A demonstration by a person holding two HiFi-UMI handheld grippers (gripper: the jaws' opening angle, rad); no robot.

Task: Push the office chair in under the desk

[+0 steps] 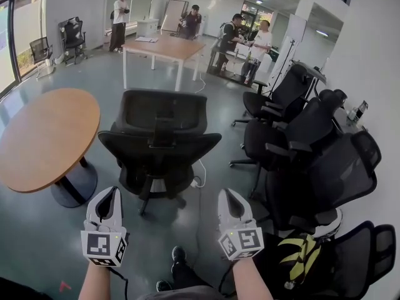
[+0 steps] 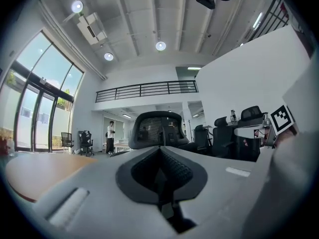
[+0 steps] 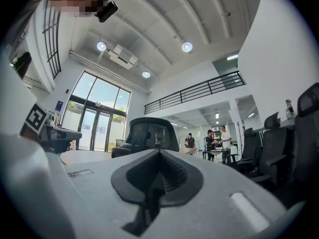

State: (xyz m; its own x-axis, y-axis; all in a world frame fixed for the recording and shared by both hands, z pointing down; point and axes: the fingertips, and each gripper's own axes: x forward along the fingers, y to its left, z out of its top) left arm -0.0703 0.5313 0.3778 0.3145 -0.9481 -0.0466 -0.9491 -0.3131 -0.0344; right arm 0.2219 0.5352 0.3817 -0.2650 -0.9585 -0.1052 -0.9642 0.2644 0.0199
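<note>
Both near the back of the black mesh office chair (image 1: 159,139), the left gripper (image 1: 109,196) and right gripper (image 1: 229,196) hover apart from it, jaws closed together and empty.
</note>
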